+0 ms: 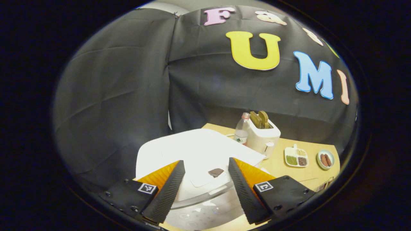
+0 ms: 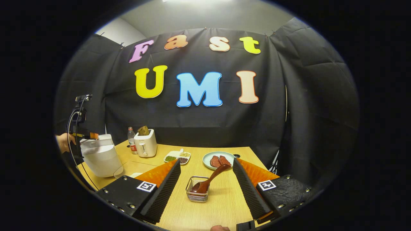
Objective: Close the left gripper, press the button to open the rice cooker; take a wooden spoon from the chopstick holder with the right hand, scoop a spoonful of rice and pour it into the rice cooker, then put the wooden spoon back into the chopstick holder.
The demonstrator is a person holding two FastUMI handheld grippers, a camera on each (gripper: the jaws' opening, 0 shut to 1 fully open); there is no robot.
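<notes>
The white rice cooker (image 1: 196, 154) lies right under my left gripper (image 1: 205, 162), whose fingers stand open over its closed lid. A small dark patch (image 1: 215, 172) sits on the lid between them. In the right gripper view the cooker (image 2: 99, 157) stands at the table's left end, with the left gripper (image 2: 84, 134) and a hand (image 2: 64, 142) over it. My right gripper (image 2: 205, 162) is open above the wire chopstick holder (image 2: 196, 191). The wooden spoon (image 2: 208, 179) rests in the holder bowl-down, its handle leaning up to the right, free of both fingers.
Behind the cooker stand a plastic bottle (image 2: 131, 141) and a white toaster (image 2: 145, 143) with bread in it. A divided dish of grains (image 2: 177, 157) and a plate of meat (image 2: 218, 160) sit mid-table. A clear shallow container (image 2: 128, 168) lies by the cooker.
</notes>
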